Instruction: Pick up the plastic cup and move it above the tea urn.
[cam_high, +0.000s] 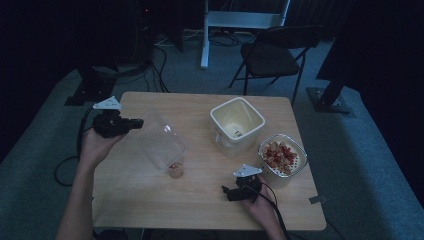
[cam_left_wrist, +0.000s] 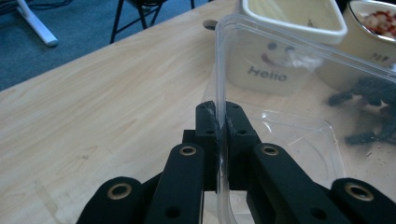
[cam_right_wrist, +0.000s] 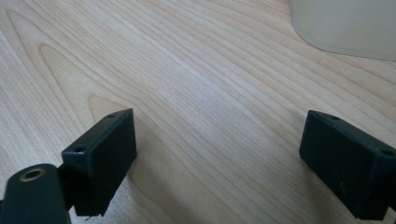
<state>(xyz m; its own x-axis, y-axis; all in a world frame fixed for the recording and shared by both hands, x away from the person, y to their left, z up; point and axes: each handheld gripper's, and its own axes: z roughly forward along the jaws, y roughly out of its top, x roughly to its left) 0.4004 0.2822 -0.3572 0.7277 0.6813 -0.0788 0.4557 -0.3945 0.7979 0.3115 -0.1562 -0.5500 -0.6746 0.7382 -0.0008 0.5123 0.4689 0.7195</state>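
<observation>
My left gripper (cam_high: 134, 123) is shut on the rim of a clear plastic container (cam_high: 159, 142), which is tilted with its low corner over a small pile of food (cam_high: 175, 170) on the table. In the left gripper view the jaws pinch the clear plastic container's wall (cam_left_wrist: 219, 84) between them, at my left gripper (cam_left_wrist: 220, 122). My right gripper (cam_high: 227, 191) rests open low over the wood near the front right. In the right gripper view my right gripper (cam_right_wrist: 224, 158) has its jaws wide apart with bare table between them.
A cream square tub (cam_high: 236, 125) marked "Hello" stands at the table's middle right. A white strainer bowl (cam_high: 283, 159) of red and pale food pieces sits to its right. A folding chair (cam_high: 275, 52) stands beyond the wooden table (cam_high: 150, 210).
</observation>
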